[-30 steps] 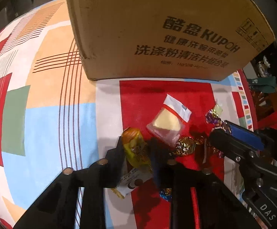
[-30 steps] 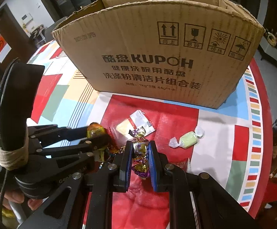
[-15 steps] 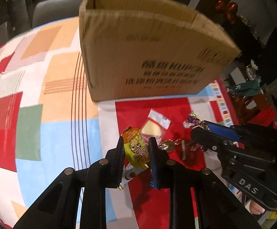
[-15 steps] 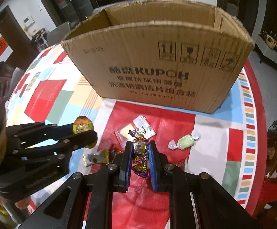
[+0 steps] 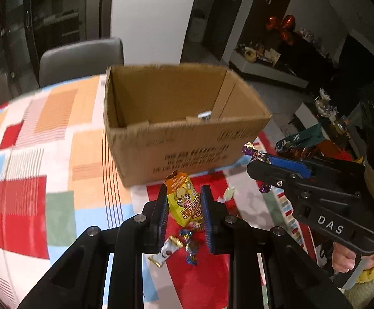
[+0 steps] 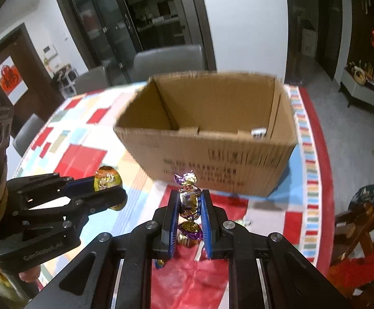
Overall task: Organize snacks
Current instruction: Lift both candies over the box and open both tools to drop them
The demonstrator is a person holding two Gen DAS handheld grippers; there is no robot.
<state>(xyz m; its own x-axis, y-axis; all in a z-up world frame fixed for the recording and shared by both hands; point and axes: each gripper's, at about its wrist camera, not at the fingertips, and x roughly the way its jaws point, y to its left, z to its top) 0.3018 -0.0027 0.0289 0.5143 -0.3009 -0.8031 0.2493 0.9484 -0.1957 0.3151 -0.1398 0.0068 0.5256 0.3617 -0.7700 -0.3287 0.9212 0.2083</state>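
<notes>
Yellow snack packet (image 5: 184,202) sits clamped in my left gripper (image 5: 183,206), foil candy (image 6: 189,200) in my right gripper (image 6: 189,212); both have risen off the worktop (image 5: 27,180) since before. Beyond, the cardboard box (image 5: 181,152) now shows its open inside, one small pale item (image 5: 204,115) at its bottom.

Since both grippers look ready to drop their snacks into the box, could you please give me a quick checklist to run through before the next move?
1. Left gripper shut on the yellow packet: ok, pads press both sides.
2. Right gripper shut on the foil candy: ok, clamped between the blue pads.
3. Box open on top: ok, no flaps cover the mouth.
4. Room inside the box: ok, mostly bare walls and floor show; one small white item near a corner.
5. Grippers over the box mouth: not ok, both sit short of its near wall.
6. Snacks left on the tablecloth: not ok, several candies lie below the left gripper.
</notes>
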